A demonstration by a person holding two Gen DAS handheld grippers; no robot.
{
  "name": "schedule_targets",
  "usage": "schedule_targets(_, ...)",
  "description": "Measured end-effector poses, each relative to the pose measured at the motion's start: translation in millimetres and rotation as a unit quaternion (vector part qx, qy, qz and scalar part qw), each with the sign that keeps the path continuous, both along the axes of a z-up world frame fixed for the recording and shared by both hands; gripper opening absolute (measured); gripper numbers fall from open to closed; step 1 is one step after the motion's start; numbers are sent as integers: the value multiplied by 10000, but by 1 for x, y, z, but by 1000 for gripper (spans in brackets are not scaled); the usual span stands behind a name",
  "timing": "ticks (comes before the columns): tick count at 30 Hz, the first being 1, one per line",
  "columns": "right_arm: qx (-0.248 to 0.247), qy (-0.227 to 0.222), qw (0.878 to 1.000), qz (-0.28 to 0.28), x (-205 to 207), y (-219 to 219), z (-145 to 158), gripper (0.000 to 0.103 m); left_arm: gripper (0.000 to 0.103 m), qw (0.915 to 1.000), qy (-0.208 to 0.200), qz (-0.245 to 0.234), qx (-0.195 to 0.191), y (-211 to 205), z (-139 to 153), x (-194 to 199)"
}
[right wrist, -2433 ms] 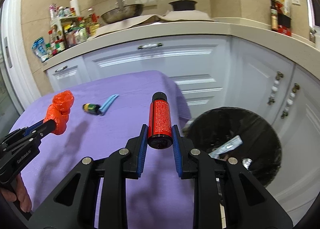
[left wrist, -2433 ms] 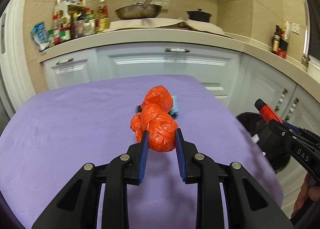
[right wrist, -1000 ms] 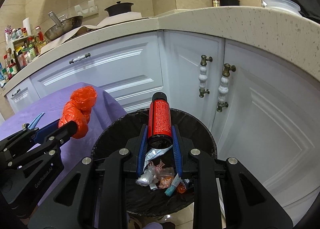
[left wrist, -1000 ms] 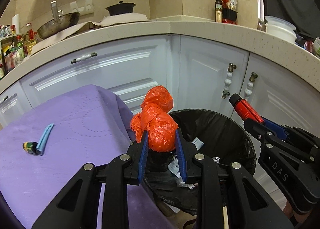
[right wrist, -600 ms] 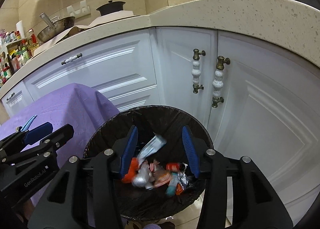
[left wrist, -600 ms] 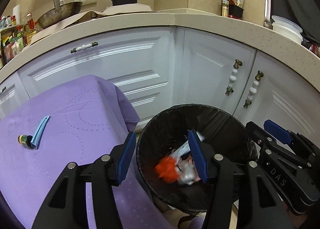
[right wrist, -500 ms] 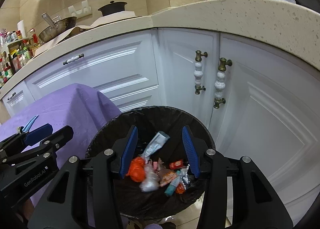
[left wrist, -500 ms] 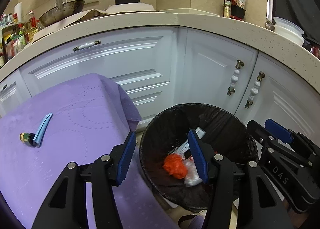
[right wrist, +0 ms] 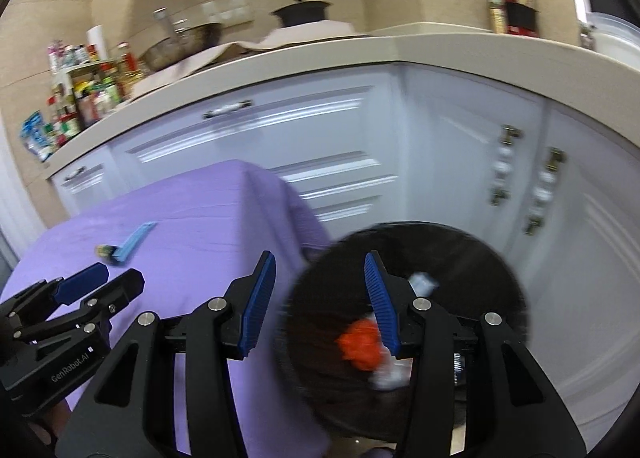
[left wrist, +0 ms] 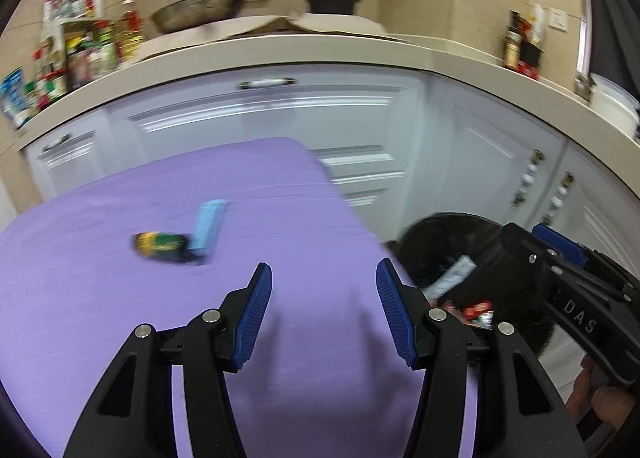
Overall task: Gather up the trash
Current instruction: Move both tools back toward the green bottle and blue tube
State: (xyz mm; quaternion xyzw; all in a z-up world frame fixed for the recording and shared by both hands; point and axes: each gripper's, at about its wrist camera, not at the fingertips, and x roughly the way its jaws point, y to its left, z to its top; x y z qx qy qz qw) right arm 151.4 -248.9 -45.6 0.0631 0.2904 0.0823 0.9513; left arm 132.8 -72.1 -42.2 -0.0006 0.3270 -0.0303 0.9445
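Note:
My left gripper [left wrist: 324,306] is open and empty above the purple table [left wrist: 120,318]. A small green bottle [left wrist: 160,244] and a light blue strip [left wrist: 208,224] lie touching on the table ahead of it; both also show in the right wrist view, the bottle [right wrist: 105,249] and the strip [right wrist: 136,239]. My right gripper [right wrist: 320,298] is open and empty over the near rim of the black bin [right wrist: 480,254]. The orange bag [right wrist: 360,342] lies inside the bin among other trash. The bin [left wrist: 448,226] stands right of the table.
White cabinets [left wrist: 280,114] with handles stand behind the table and bin. The counter [left wrist: 240,54] carries a wok, a black pot and a rack of bottles at the left. The right gripper's body [left wrist: 580,298] shows at the right of the left wrist view.
Both grippers let go of their loads, the orange bag and the red can, into the bin and opened. Both views have since swung left, back toward the table.

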Motion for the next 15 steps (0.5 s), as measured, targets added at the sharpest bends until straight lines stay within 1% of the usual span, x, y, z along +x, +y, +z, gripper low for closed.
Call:
schedule_targets(7,16,26,9979,651,8,74,5,45,54,9976,25,694,23,72,-1,-14)
schedule_targets(11,-84,71,9948,1016,11,117,8,45,54,9941,14,1084,31,113,-1,-22)
schedule_targets(15,-155,151,9921,1233,15,149,6,45,54,9903,12,1386,-26,146,-1,-32)
